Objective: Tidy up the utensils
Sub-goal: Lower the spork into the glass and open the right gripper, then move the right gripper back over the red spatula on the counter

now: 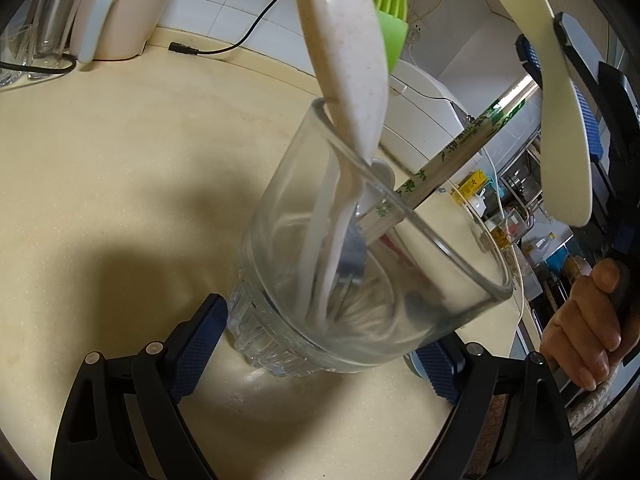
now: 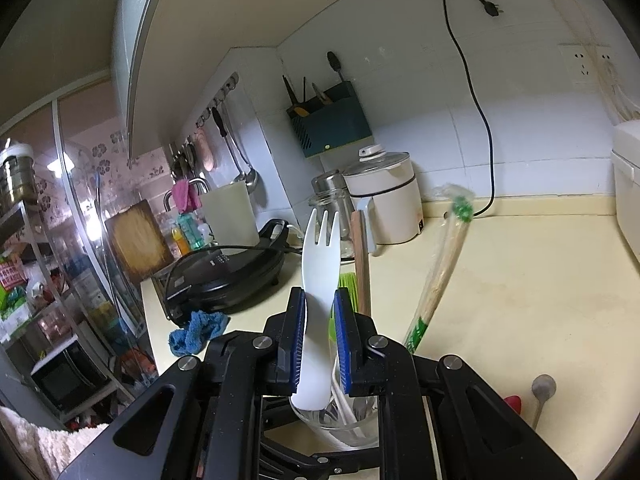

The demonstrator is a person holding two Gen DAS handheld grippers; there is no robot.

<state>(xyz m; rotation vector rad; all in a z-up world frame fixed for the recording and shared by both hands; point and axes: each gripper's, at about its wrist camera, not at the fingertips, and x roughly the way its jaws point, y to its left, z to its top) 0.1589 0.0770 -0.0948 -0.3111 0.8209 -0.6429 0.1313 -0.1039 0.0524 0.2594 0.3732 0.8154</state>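
Left wrist view: the left gripper (image 1: 320, 344) stands with its blue-padded fingers (image 1: 200, 344) on either side of the base of a clear glass jar (image 1: 360, 280) resting on the cream countertop (image 1: 120, 160); whether the pads actually press the glass cannot be told. The jar contains a speckled beige spoon (image 1: 344, 60) leaning against the far rim, a wrapped pair of chopsticks (image 1: 452, 156) angled out to the right, and white utensils lower inside. At upper right, the right gripper (image 1: 560, 60) is clamped on a white plastic fork (image 1: 560, 120), with a hand (image 1: 584, 320) on its handle below. A green silicone brush (image 1: 390, 12) shows behind the spoon, and a black power cord (image 1: 240, 40) lies on the counter at the back. Right wrist view: the right gripper (image 2: 319, 332) grasps the white fork (image 2: 320, 264) between its blue pads, tines upward, the handle end above the mouth of the jar (image 2: 340, 428). The wrapped chopsticks (image 2: 440, 272) lean to the right. Beyond stand a white electric pot (image 2: 388, 200), a black griddle (image 2: 228, 272) and a blue cloth (image 2: 196, 332).
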